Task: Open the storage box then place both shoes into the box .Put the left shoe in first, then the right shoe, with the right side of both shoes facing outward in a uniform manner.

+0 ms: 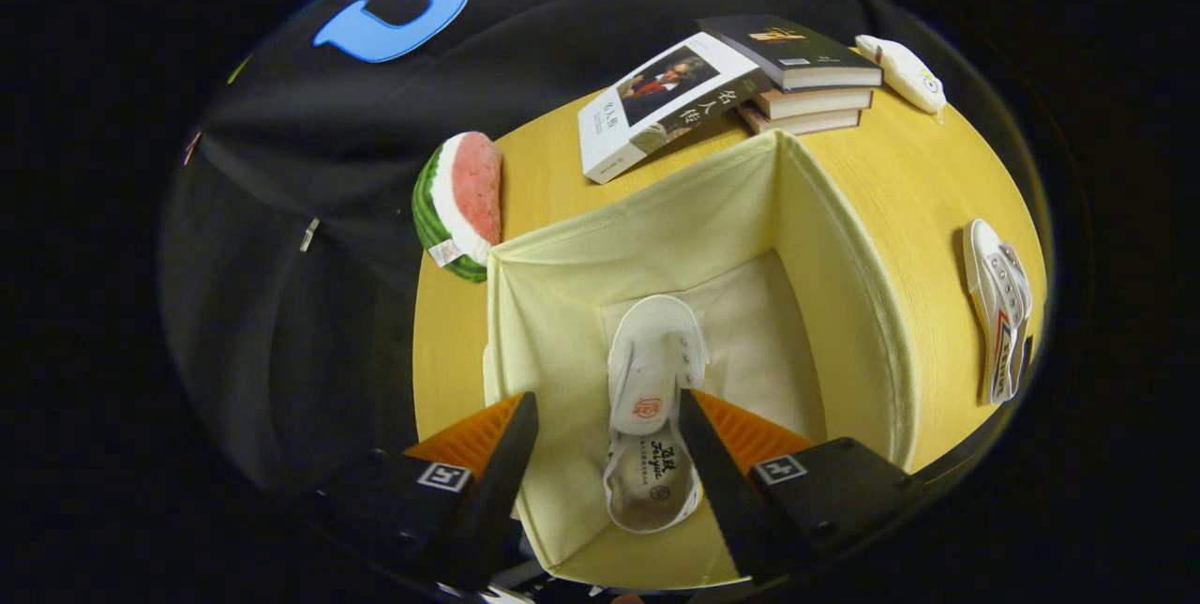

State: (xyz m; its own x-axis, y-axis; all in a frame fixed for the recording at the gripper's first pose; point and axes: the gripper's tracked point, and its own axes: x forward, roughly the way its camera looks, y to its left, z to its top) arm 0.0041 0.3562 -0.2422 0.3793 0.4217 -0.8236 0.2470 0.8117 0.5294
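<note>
Gripper view: a yellow wooden table (900, 182) stands against a black cloth wall. On it, beyond the box, lie a stack of books (806, 79) with another book (656, 107) leaning on it, a watermelon-slice plush (459, 205) and a small white toy (905, 71). The gripper (609, 421) hangs above the open cream fabric storage box (825, 257), looking straight down, fingers spread wide and gripping nothing. A white canvas shoe (652, 407) sits on the box floor between them. The second white shoe (998, 318) lies on its side on the table, outside the box.
</note>
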